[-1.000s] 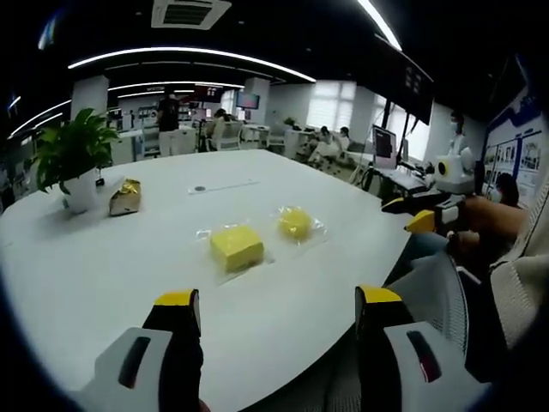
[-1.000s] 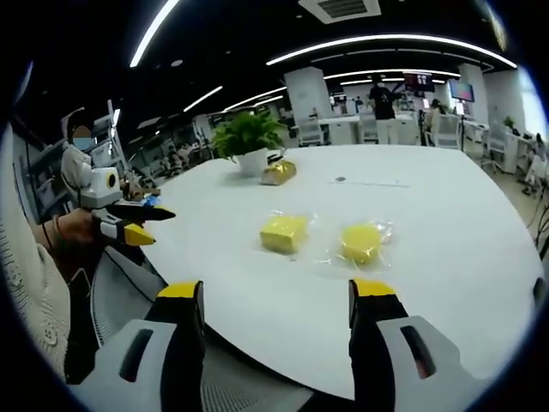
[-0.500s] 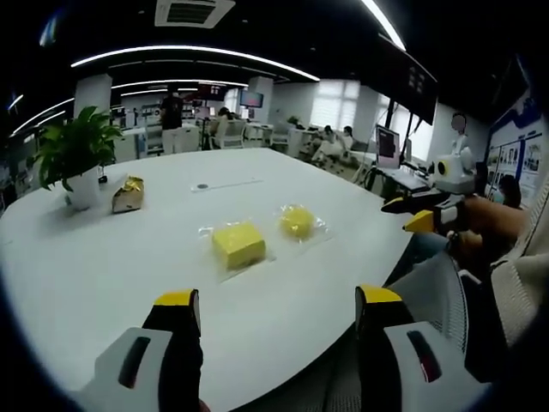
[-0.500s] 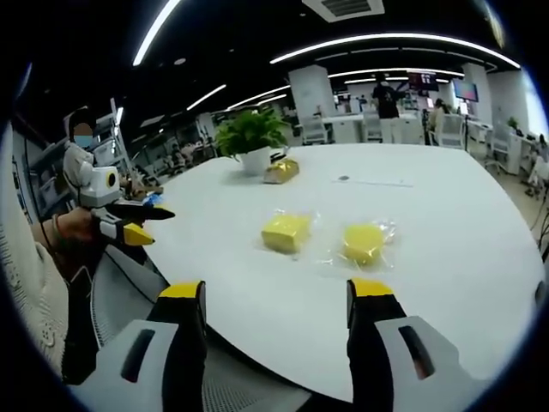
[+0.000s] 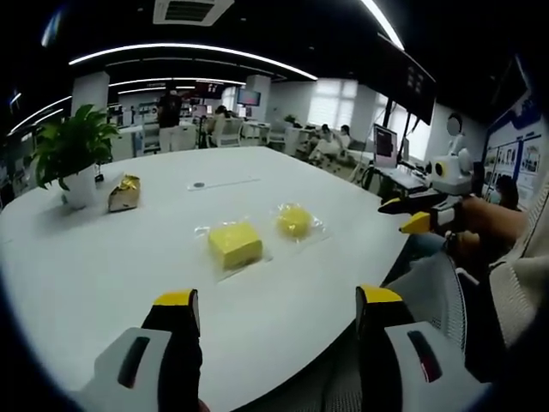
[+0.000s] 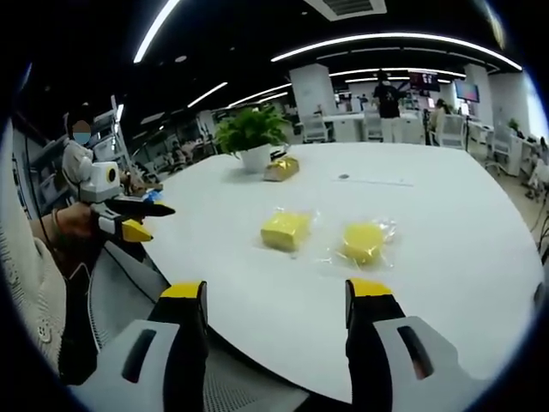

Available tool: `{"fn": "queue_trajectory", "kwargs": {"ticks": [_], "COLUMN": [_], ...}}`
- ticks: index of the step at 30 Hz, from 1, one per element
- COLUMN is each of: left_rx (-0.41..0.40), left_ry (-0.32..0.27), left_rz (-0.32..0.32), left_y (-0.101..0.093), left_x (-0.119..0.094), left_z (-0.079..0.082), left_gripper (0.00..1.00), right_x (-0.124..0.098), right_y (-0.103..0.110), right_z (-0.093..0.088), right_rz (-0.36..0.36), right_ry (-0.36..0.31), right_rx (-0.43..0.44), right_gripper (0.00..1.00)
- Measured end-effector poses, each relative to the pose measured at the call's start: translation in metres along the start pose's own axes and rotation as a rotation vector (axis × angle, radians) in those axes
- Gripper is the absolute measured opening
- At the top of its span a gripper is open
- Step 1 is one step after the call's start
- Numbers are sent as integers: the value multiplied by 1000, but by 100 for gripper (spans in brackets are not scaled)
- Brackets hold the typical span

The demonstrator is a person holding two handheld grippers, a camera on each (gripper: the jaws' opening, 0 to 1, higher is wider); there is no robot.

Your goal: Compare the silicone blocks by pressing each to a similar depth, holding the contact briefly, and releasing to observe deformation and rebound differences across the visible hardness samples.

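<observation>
Well back from the blocks, the left gripper (image 5: 277, 300) hangs over the near edge of the white tabletop (image 5: 103, 257), its two yellow-tipped jaws spread wide apart with nothing between them. Ahead of it on the tabletop lie two yellow silicone pieces, each in a clear wrapper: a square block (image 5: 234, 245) and, just beside it to the right, a rounder block (image 5: 294, 221). The two are near each other but not touching.

From the right gripper view, the right gripper (image 6: 276, 291) also sits at the tabletop's edge with its jaws wide apart and empty. There the square block (image 6: 286, 230) lies left of the rounder block (image 6: 364, 241), both well ahead of the jaws.

Each gripper also appears in the other's view, held in a hand off the side of the tabletop: the right one at the right edge of the left gripper view, the left one at the left edge of the right gripper view.

Farther back stand a potted plant (image 5: 70, 159) and a small gold package (image 5: 124, 194) just beside it.
</observation>
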State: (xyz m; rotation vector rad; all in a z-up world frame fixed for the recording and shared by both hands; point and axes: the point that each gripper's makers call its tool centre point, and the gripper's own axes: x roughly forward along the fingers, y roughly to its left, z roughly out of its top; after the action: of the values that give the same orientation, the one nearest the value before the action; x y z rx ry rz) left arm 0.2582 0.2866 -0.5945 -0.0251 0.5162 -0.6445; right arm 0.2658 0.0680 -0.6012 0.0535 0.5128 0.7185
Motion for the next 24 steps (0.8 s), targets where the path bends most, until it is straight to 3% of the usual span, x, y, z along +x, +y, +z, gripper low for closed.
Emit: {"fn": "queue_trajectory", "kwargs": {"ticks": [10, 17, 24], "left_rx": [-44, -147, -297], "left_ry": [24, -3, -76], "left_rz": [-14, -71, -93], "left_y": [-1, 1, 25], "left_x": [3, 5, 22], "left_z": [-8, 4, 25], "left_gripper": [74, 74, 75], "right_x": [-1, 1, 5], "right_y": [-4, -9, -15], "right_z": [-2, -2, -6], "right_rz": [-1, -4, -4], "right_ry": [7, 13, 36], "right_rx": [43, 55, 82], "right_gripper": [65, 65, 65]}}
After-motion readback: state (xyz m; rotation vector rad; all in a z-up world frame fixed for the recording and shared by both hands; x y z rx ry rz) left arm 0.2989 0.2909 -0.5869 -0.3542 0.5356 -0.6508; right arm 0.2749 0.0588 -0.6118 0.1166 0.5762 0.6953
